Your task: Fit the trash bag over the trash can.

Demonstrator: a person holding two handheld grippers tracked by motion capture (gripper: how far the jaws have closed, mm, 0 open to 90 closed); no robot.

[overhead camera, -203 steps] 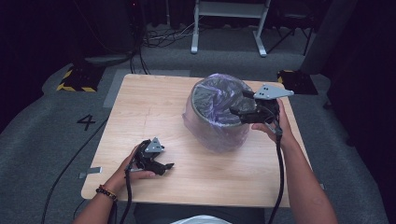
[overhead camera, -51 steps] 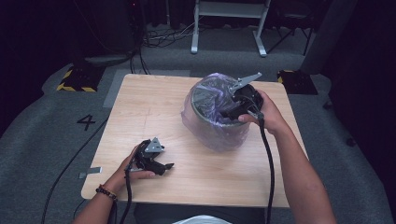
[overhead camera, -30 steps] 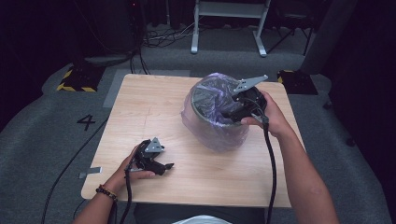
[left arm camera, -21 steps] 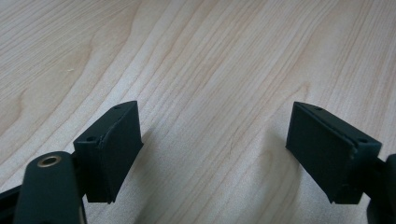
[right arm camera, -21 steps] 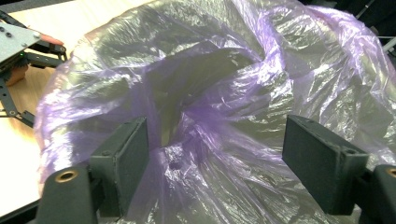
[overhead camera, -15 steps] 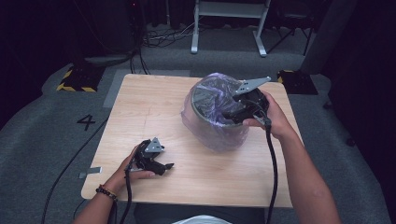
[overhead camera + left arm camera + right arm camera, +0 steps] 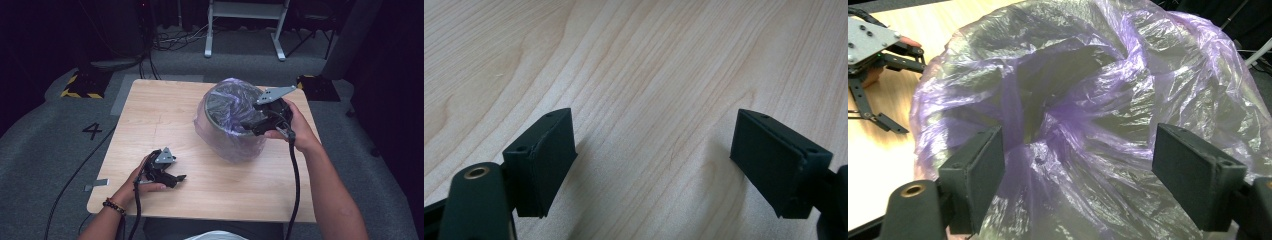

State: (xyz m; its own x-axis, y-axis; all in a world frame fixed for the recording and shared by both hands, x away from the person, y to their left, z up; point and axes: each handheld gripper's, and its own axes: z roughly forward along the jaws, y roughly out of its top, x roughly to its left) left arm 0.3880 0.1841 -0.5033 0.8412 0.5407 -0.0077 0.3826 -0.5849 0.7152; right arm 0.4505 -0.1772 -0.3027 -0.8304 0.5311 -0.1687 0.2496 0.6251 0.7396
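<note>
A round bin lined with a thin purple plastic bag (image 7: 227, 112) stands on the wooden table (image 7: 165, 110), right of centre. The bag drapes over the rim and sags into the middle, crumpled (image 7: 1088, 125). My right gripper (image 7: 250, 126) hovers at the bin's near right rim, open, its jaws spread over the bag's folds (image 7: 1078, 160) with nothing pinched. My left gripper (image 7: 176, 180) rests low on the table near the front left, open, bare wood (image 7: 654, 150) between its jaws.
The left gripper (image 7: 870, 65) lies beyond the bag in the right gripper view. Cables trail from both grippers off the table's front edge. The floor around carries a yellow-black striped block (image 7: 80, 85), a white frame's legs (image 7: 245, 30) and a "4" mark (image 7: 93, 131).
The right gripper has shifted slightly over the bin's near right rim, staying open above the bag. The left gripper has not moved.
</note>
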